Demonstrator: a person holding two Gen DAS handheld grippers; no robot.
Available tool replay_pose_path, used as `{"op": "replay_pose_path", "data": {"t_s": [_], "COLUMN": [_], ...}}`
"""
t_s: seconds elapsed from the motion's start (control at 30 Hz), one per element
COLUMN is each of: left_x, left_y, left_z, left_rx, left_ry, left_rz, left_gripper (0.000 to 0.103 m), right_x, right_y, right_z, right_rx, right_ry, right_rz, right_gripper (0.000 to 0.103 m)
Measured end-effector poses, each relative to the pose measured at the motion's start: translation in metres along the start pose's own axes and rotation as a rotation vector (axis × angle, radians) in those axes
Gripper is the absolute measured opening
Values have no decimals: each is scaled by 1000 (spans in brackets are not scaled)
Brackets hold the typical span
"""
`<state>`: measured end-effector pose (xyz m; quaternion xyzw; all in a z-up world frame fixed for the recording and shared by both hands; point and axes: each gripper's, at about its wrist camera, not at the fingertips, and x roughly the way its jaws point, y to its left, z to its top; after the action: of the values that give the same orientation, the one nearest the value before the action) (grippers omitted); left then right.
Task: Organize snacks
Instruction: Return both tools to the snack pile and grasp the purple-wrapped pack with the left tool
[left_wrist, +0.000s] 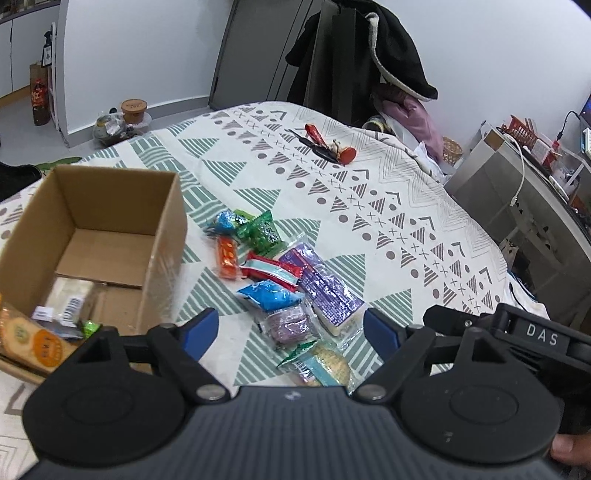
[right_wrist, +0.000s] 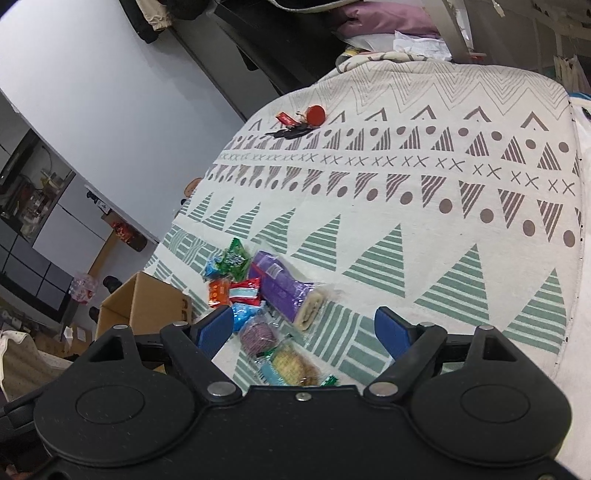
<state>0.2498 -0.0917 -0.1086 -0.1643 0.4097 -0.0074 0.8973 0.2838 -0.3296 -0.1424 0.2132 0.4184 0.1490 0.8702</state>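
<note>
A pile of wrapped snacks lies on the patterned tablecloth (left_wrist: 369, 206): a long purple pack (left_wrist: 325, 288), a blue pack (left_wrist: 271, 295), a red-and-white pack (left_wrist: 271, 271), an orange pack (left_wrist: 226, 256), a green pack (left_wrist: 260, 232) and a round purple cake (left_wrist: 290, 325). An open cardboard box (left_wrist: 110, 236) to the left holds a few snacks. My left gripper (left_wrist: 291, 326) hangs open over the near end of the pile, nothing pressed between its pads. My right gripper (right_wrist: 304, 328) is open too, above the purple cake (right_wrist: 258, 334) and a yellow biscuit pack (right_wrist: 293, 365).
Keys with red tags (left_wrist: 328, 146) lie at the far side of the table. A dark coat hangs on a chair (left_wrist: 362, 55) behind it. A grey cabinet with cables (left_wrist: 517, 192) stands to the right. The right gripper's black body (left_wrist: 517, 332) sits close beside the left one.
</note>
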Motion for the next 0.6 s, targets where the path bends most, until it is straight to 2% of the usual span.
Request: {"op": "replay_pose_path", "data": {"t_s": [0.3, 0.6], "left_x": [41, 83], "left_y": [1, 9], "left_z": [-4, -8], "left_rx": [-27, -68], "left_ry": [44, 98], "left_rz": [9, 19], "left_gripper": [78, 77], "right_x": [19, 46], "right_y": [-9, -11], "right_z": [2, 10], "right_rx": [12, 2], "right_ry": [15, 44], "right_rz": [-3, 11], "right_gripper": [83, 81]}}
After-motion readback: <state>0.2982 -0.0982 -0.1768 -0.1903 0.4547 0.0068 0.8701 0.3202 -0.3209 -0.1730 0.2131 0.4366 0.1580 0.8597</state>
